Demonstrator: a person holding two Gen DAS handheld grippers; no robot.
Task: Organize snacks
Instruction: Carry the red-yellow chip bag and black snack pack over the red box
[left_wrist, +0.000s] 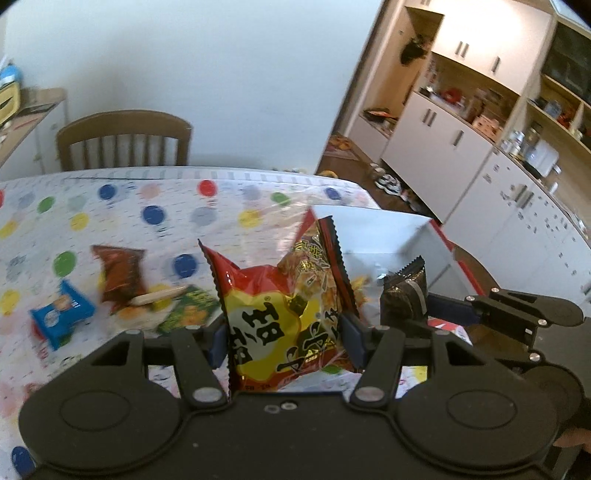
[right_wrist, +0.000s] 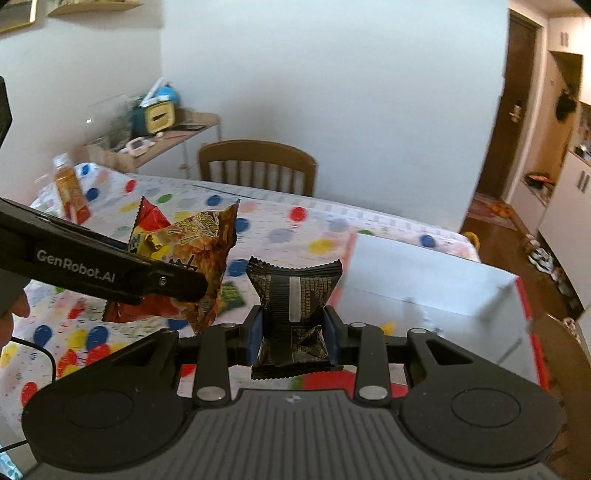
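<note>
My left gripper (left_wrist: 284, 339) is shut on a red and yellow snack bag (left_wrist: 280, 306), held upright above the dotted tablecloth (left_wrist: 147, 206). The same bag (right_wrist: 184, 254) shows in the right wrist view, pinched by the left gripper's black fingers (right_wrist: 173, 284). My right gripper (right_wrist: 293, 336) is shut on a small black snack packet (right_wrist: 293, 295), also seen at the right of the left wrist view as the black packet (left_wrist: 404, 295). Both snacks hang just left of an open white box (right_wrist: 424, 280) with a red rim, whose inner wall (left_wrist: 384, 236) is bare.
On the cloth lie a blue packet (left_wrist: 61, 312), a brown packet (left_wrist: 122, 275), a green packet (left_wrist: 188, 308) and a pale stick snack (left_wrist: 159, 295). A drink bottle (right_wrist: 70, 192) stands at the far left. A wooden chair (right_wrist: 258, 166) sits behind the table; cabinets (left_wrist: 480, 147) line the right.
</note>
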